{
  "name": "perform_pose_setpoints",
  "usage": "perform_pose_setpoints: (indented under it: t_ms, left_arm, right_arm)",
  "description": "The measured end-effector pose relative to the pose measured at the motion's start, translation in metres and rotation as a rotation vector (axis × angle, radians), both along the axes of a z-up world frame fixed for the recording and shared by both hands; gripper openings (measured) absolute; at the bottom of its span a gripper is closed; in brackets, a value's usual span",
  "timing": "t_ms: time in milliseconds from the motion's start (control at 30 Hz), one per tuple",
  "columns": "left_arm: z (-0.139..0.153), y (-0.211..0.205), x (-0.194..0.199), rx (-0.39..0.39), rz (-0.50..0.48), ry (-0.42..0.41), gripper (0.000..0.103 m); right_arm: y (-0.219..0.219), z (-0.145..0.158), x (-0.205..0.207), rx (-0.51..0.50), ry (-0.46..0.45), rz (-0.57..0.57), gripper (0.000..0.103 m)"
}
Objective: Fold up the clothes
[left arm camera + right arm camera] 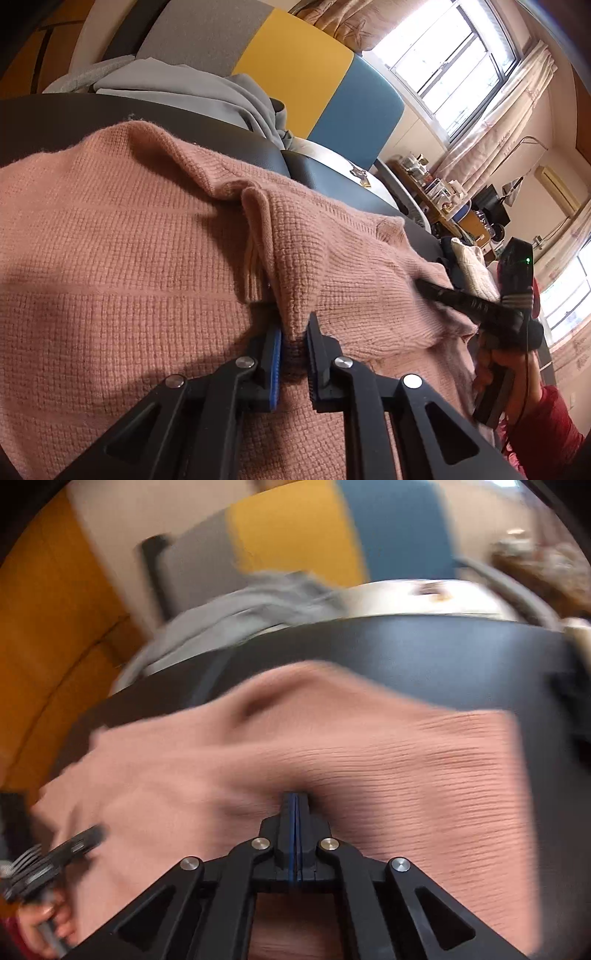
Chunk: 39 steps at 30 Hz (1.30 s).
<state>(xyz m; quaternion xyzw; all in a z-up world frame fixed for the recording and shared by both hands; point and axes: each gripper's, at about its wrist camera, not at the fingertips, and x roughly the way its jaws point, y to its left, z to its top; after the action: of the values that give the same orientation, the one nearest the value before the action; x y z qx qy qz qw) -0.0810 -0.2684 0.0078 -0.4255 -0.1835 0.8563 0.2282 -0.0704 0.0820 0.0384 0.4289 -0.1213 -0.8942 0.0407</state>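
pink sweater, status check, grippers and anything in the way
Left gripper shut on pink sweater fold. Right gripper shut on its edge. Grey garment behind, apart.

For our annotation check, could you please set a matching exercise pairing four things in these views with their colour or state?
Things:
1. left gripper
2. right gripper
3. sweater
4. garment behind the sweater

States:
A. grey, crumpled
B. pink knit, spread on the dark surface
C. pinching a bunched fold of knit
D. fingers pressed together at the fabric

Pairs: 1-C, 2-D, 3-B, 4-A
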Motion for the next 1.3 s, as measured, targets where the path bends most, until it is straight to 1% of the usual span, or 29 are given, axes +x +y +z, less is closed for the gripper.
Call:
perform_pose_setpoints:
  t_ms: [67, 100, 133, 200, 300, 333, 367, 433, 467, 533, 567, 600, 667, 700, 733, 767, 833, 867, 933, 1000, 1033, 1067, 1133, 1167, 1200, 1267, 1300]
  left_arm:
    - [-0.001, -0.002, -0.001, 0.011, 0.000, -0.003, 0.012]
    - [-0.002, -0.004, -0.001, 0.019, -0.001, -0.005, 0.012]
    - [-0.003, -0.005, -0.002, 0.028, -0.001, -0.008, 0.012]
    - [-0.003, -0.006, -0.003, 0.035, -0.001, -0.011, 0.012]
    - [-0.002, -0.005, -0.003, 0.026, -0.001, -0.008, 0.012]
    - [-0.001, -0.005, -0.003, 0.023, -0.001, -0.009, 0.012]
    - [-0.001, -0.004, -0.004, 0.021, -0.001, -0.008, 0.012]
    - [0.000, -0.004, -0.005, 0.023, -0.003, -0.008, 0.012]
    - [0.000, -0.004, -0.005, 0.028, -0.004, -0.009, 0.012]
    - [0.000, -0.009, -0.007, 0.056, -0.005, -0.024, 0.013]
    - [0.004, -0.010, -0.007, 0.051, -0.001, -0.026, 0.013]
    - [0.007, -0.011, -0.006, 0.044, 0.004, -0.028, 0.014]
    - [0.030, -0.009, 0.006, 0.013, 0.031, 0.057, 0.013]
    - [0.047, -0.005, 0.015, 0.020, 0.035, 0.129, 0.013]
    - [0.060, 0.000, 0.021, 0.032, 0.031, 0.183, 0.013]
    - [0.069, 0.013, 0.022, 0.038, 0.001, 0.205, 0.015]
    - [0.087, 0.041, 0.024, 0.049, -0.069, 0.240, 0.016]
    - [0.090, 0.061, 0.019, 0.031, -0.112, 0.231, 0.016]
    - [0.081, 0.099, 0.003, 0.010, -0.179, 0.178, 0.016]
    - [0.065, 0.121, -0.014, 0.000, -0.176, 0.108, 0.016]
    - [0.050, 0.130, -0.028, 0.013, -0.174, 0.052, 0.016]
    - [0.041, 0.135, -0.035, 0.007, -0.172, 0.019, 0.016]
    - [0.026, 0.139, -0.042, -0.073, -0.147, -0.012, 0.014]
    - [0.023, 0.135, -0.041, -0.072, -0.136, -0.005, 0.009]
    - [0.022, 0.125, -0.038, -0.069, -0.113, 0.006, 0.009]
    - [0.024, 0.104, -0.034, -0.093, -0.060, 0.016, 0.009]
    - [0.021, 0.086, -0.033, -0.089, -0.014, -0.007, 0.008]
  right_arm:
    - [0.032, 0.000, 0.008, 0.027, 0.000, -0.110, 0.000]
    - [0.047, -0.001, 0.013, 0.014, 0.006, -0.147, 0.000]
    - [0.058, -0.001, 0.018, -0.010, 0.015, -0.169, 0.000]
    - [0.064, -0.003, 0.028, -0.046, 0.035, -0.177, 0.000]
    - [0.052, 0.006, 0.039, -0.060, 0.075, -0.173, 0.000]
    - [0.043, 0.011, 0.043, -0.083, 0.096, -0.152, 0.002]
    - [0.036, 0.015, 0.046, -0.097, 0.109, -0.132, 0.002]
    - [0.018, 0.019, 0.051, -0.100, 0.122, -0.090, 0.002]
    - [0.011, 0.016, 0.053, -0.086, 0.112, -0.077, 0.002]
    - [0.003, -0.002, 0.057, -0.025, 0.057, -0.084, 0.001]
    - [0.002, -0.010, 0.060, -0.016, 0.044, -0.092, 0.001]
    - [0.006, -0.011, 0.062, -0.042, 0.055, -0.101, 0.001]
    - [0.010, -0.014, 0.063, -0.060, 0.053, -0.107, 0.000]
    - [0.010, -0.016, 0.063, -0.059, 0.053, -0.108, 0.000]
    - [0.008, -0.016, 0.062, -0.046, 0.054, -0.109, 0.000]
    - [0.006, -0.015, 0.060, -0.027, 0.054, -0.108, 0.000]
    - [0.000, -0.013, 0.056, 0.023, 0.053, -0.107, 0.000]
    - [-0.002, -0.012, 0.057, 0.034, 0.053, -0.107, 0.000]
    - [-0.001, -0.010, 0.055, 0.035, 0.054, -0.109, 0.000]
    - [-0.002, -0.007, 0.054, 0.033, 0.055, -0.111, 0.000]
    - [-0.003, -0.004, 0.055, 0.028, 0.055, -0.112, 0.000]
    - [-0.003, -0.004, 0.055, 0.028, 0.054, -0.113, 0.000]
    - [-0.005, -0.003, 0.054, 0.042, 0.052, -0.112, 0.000]
    - [-0.006, -0.003, 0.054, 0.051, 0.051, -0.111, 0.000]
    - [-0.007, -0.003, 0.054, 0.060, 0.051, -0.111, 0.000]
    - [-0.007, -0.003, 0.054, 0.065, 0.052, -0.110, 0.000]
    - [-0.007, -0.004, 0.054, 0.063, 0.053, -0.110, 0.000]
